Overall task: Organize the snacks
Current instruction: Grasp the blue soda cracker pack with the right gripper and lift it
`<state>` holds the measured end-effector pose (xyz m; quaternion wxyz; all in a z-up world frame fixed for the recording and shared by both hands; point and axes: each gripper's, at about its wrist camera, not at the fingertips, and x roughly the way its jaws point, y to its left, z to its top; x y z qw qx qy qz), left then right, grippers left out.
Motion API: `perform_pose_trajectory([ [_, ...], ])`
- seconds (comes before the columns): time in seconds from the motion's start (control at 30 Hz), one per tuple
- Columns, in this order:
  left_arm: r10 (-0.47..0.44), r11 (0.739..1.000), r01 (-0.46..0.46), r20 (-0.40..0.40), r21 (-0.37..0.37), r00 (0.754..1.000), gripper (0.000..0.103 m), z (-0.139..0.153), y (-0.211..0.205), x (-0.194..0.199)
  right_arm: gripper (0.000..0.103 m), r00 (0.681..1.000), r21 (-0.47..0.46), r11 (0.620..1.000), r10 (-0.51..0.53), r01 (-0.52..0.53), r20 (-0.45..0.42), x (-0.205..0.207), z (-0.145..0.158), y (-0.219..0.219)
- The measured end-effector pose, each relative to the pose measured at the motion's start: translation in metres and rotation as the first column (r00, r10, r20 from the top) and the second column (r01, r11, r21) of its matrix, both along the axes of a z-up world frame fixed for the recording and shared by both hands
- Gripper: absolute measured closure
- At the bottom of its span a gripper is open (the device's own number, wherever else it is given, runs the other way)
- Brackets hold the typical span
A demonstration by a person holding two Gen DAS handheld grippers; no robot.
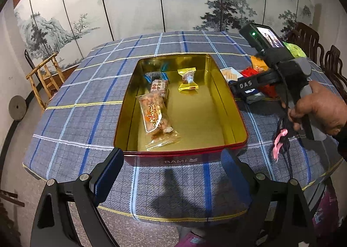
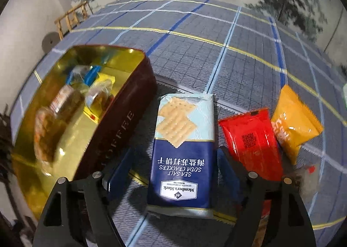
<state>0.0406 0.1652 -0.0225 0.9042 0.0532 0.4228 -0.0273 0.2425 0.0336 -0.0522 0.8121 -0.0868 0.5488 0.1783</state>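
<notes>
Four snacks in tin (image 1: 236,116); cracker pack (image 2: 183,151) between spread right gripper (image 2: 173,173) jaws, ungripped; left gripper (image 1: 171,171) jaws spread, empty.

**Around my desk**

My desk (image 1: 65,103) wears a blue-grey plaid tablecloth (image 1: 91,86) crossed by white, blue and yellow lines. Behind it I see a folding screen (image 1: 134,2) painted with misty mountains and pines, calligraphy in its upper left panel. A rough wooden chair (image 1: 44,77) stands at the desk's left corner, with a round stone disc (image 1: 17,108) low against the wall beside it. Dark carved chairs (image 1: 321,54) line the right side.
</notes>
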Motion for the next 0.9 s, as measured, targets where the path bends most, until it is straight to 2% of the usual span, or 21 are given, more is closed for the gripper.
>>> perform_pose_trajectory([
  [0.03, -0.002, 1.000, 0.002, 0.002, -0.001, 1.000, 0.014, 0.000, -0.001, 0.000, 0.028, 1.000, -0.022, 1.000, 0.010, -0.010, 0.015, -0.002, 0.000, 0.002],
  [0.07, -0.004, 1.000, 0.004, 0.006, -0.003, 1.000, 0.014, 0.001, -0.001, 0.000, 0.036, 0.999, -0.051, 0.998, 0.026, -0.024, 0.037, -0.003, 0.000, 0.003],
  [0.13, -0.008, 1.000, 0.008, 0.011, -0.005, 1.000, 0.014, 0.002, -0.003, 0.001, 0.050, 0.998, -0.048, 0.998, 0.039, -0.036, 0.053, -0.004, 0.002, 0.000],
  [0.17, -0.011, 1.000, 0.011, 0.009, -0.005, 1.000, 0.014, 0.002, -0.005, 0.002, 0.052, 0.998, -0.048, 0.998, 0.042, -0.039, 0.052, -0.004, 0.003, -0.002],
  [0.33, -0.028, 1.000, 0.028, 0.008, 0.008, 1.000, 0.014, 0.007, -0.014, 0.004, 0.052, 0.996, -0.023, 0.998, 0.061, -0.059, 0.072, -0.018, 0.012, -0.004],
  [0.53, -0.069, 0.997, 0.068, 0.021, 0.026, 0.997, 0.014, 0.016, -0.035, 0.000, 0.052, 0.992, 0.098, 0.995, 0.010, -0.022, 0.123, -0.054, 0.042, -0.035],
  [0.7, -0.118, 0.993, 0.118, 0.005, 0.025, 0.993, 0.014, 0.019, -0.061, -0.002, 0.052, 0.984, 0.173, 0.983, -0.094, 0.067, 0.153, -0.088, 0.063, -0.093],
  [0.9, -0.163, 0.987, 0.163, -0.017, -0.011, 0.986, 0.014, 0.025, -0.089, 0.002, 0.052, 0.957, 0.203, 0.958, -0.239, 0.204, 0.163, -0.112, 0.070, -0.174],
])
